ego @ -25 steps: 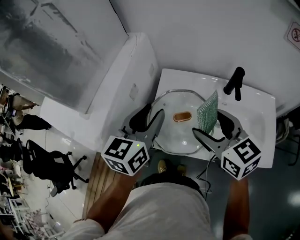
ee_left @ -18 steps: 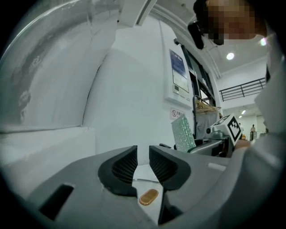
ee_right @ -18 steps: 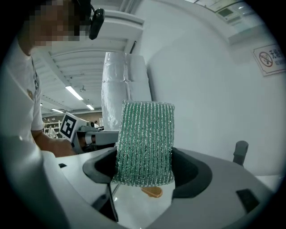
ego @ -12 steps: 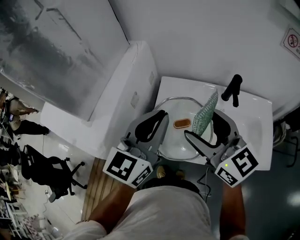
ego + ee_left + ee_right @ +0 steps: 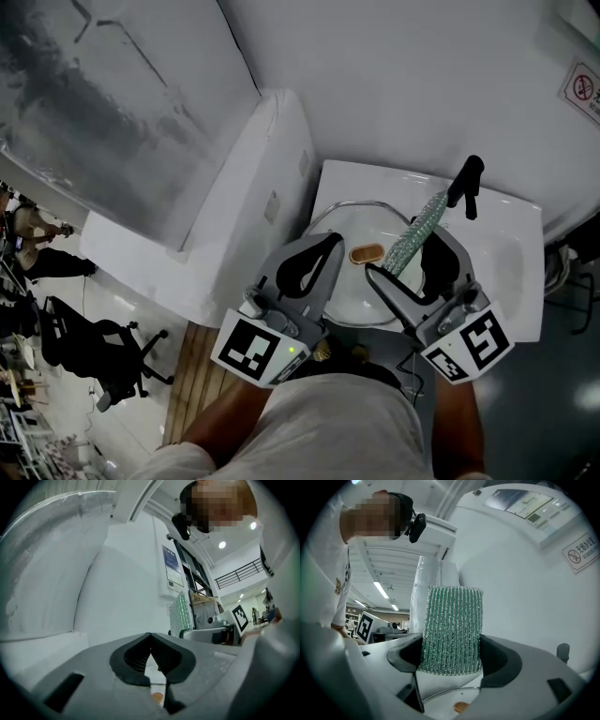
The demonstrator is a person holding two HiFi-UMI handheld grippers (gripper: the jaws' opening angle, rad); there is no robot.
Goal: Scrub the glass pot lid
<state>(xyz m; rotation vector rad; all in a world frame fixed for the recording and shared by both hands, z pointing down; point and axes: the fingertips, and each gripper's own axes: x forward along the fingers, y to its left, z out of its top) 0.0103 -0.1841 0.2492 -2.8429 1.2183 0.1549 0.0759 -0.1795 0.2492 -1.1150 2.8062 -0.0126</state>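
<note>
The glass pot lid (image 5: pixel 354 223) with its copper-coloured knob (image 5: pixel 366 253) lies in the white sink (image 5: pixel 511 246). My right gripper (image 5: pixel 412 248) hangs above the lid's right side, shut on a green mesh scrub pad (image 5: pixel 419 232) that stands upright between the pads (image 5: pixel 451 625). My left gripper (image 5: pixel 323 246) hovers over the lid's left side. Its jaws have just been closing and the black pads now meet (image 5: pixel 150 637) with nothing seen between them. The knob shows below both pairs of jaws (image 5: pixel 157 697) (image 5: pixel 461 707), and the lid's metal rim (image 5: pixel 440 693) curves under the right one.
A black faucet (image 5: pixel 466 183) stands at the sink's back edge, just beyond the scrub pad. A tall white appliance (image 5: pixel 253 178) flanks the sink on the left. A white wall with a sign (image 5: pixel 581 84) rises behind. The person's torso fills the frame's bottom.
Both grippers have risen from the lid toward the camera. The left jaws went from wide open to shut. The scrub pad has turned more edge-on in the head view.
</note>
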